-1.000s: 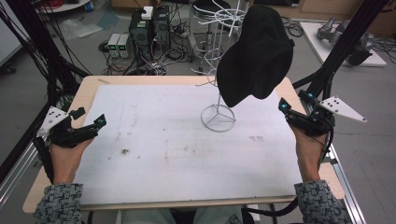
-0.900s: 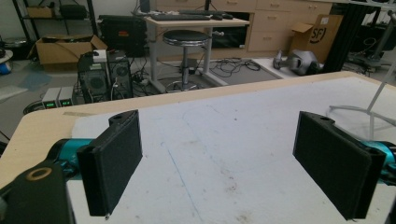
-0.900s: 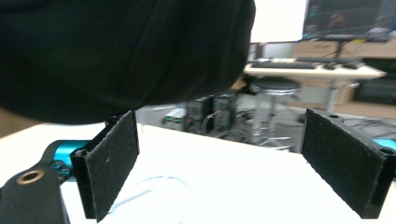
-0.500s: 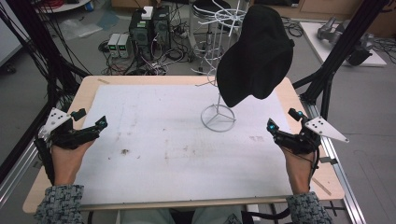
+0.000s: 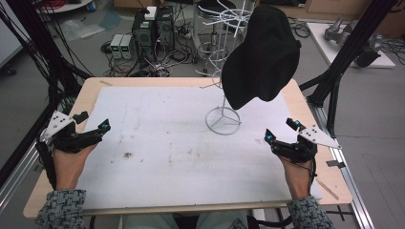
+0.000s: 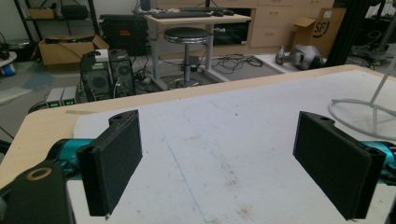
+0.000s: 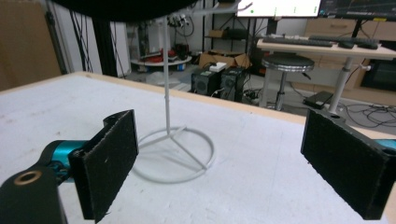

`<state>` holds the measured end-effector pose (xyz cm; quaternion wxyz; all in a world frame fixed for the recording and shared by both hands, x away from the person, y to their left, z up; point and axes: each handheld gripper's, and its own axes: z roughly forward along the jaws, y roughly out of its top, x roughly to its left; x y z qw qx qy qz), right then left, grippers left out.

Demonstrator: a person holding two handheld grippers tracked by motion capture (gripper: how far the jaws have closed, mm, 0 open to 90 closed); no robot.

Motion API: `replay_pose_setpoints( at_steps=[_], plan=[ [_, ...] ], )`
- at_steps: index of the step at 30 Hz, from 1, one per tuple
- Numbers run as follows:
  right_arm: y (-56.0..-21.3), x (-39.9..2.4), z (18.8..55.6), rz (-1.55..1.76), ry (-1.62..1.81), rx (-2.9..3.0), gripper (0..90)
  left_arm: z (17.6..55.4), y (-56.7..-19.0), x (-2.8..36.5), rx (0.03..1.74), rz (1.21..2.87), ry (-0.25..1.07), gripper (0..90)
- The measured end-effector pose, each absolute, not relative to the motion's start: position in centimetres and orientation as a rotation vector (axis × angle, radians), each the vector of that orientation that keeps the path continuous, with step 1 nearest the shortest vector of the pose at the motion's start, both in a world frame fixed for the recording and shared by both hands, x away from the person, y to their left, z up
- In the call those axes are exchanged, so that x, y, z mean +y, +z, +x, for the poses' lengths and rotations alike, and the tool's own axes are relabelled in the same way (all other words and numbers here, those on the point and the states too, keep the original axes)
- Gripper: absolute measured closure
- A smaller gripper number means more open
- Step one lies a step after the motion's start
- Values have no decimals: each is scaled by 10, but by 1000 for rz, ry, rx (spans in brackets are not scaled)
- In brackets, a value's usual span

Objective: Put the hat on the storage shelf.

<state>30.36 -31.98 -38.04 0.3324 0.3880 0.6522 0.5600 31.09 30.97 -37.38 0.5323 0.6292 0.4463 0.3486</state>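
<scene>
1. While both grippers are held low over the white foam-covered table top, nothing is gripped by either one.
2. At the left side of the table, the left gripper is seen in the high view with its jaws spread wide apart; bare white surface lies between its black padded fingers in the left gripper view.
3. At the right side of the table, the right gripper is likewise held with its jaws wide apart, and nothing is found between its black pads. Its jaws have just been opening.
4. Ahead of the right gripper and a little to its left, near but not touching, the white wire stand with a ring-shaped base is placed upright on the table.
5. Above that stand, higher than the right gripper, a black fabric cap is hung on the stand's top.
6. From the left gripper, the stand's ring base is seen well apart, far off to its right.
</scene>
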Motion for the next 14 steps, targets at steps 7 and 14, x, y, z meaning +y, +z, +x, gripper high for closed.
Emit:
replay_pose_setpoints(
  at_steps=[7,14],
  plan=[
    [-389,-314,306,1033,1456,1739,102,310,-374,309,1064,1507,831,158],
    [-389,-313,307,1034,1456,1735,101,310,-375,310,1066,1507,831,158]
  ],
)
